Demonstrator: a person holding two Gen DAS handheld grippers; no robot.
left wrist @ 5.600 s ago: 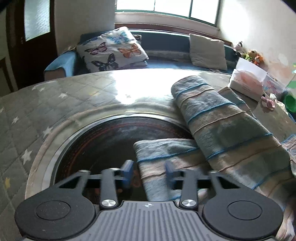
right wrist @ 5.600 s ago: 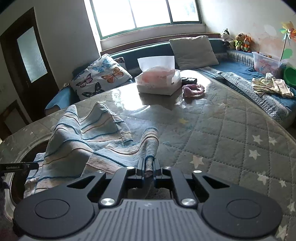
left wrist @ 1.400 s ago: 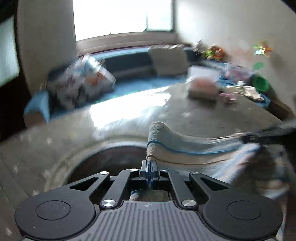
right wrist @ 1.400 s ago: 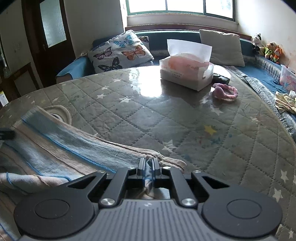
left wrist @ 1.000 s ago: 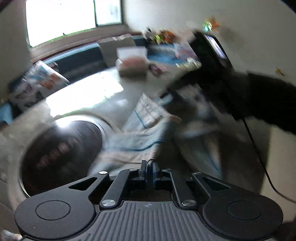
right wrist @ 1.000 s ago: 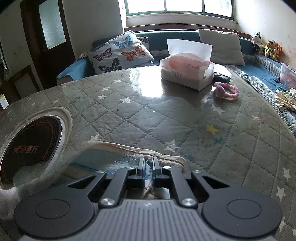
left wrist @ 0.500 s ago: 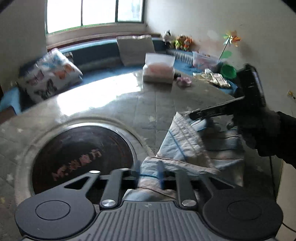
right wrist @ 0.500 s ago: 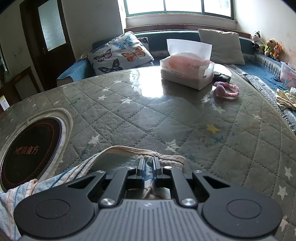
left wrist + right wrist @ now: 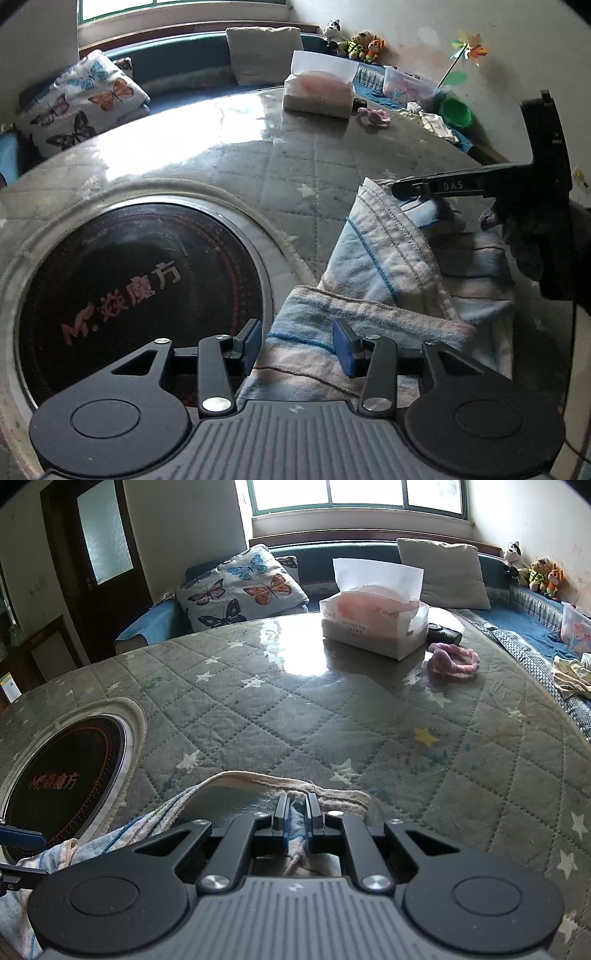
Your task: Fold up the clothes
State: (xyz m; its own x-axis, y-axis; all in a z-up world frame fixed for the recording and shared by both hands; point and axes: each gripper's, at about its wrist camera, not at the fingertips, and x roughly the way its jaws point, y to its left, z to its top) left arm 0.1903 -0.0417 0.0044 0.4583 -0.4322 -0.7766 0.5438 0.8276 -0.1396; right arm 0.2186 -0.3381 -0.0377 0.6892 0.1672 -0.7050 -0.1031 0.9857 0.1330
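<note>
While the left claw (image 9: 297, 341) spreads above the striped towel (image 9: 388, 280), the right claw (image 9: 296, 818) pinches its hem.

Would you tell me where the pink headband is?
In the right wrist view, the headband lies far right on the table, beside the tissue box.

We've got open quilted table (image 9: 314, 716) ahead of the right gripper (image 9: 296, 821), nothing on it till the tissue box (image 9: 373, 627) & pink headband (image 9: 454, 662) at the far edge. Left gripper (image 9: 297, 345), jaws opening w/ striped cloth (image 9: 373, 273) between them, has free room over the round cooktop (image 9: 122, 280) on its left; the right gripper (image 9: 461, 186) blocks the right side.
</note>
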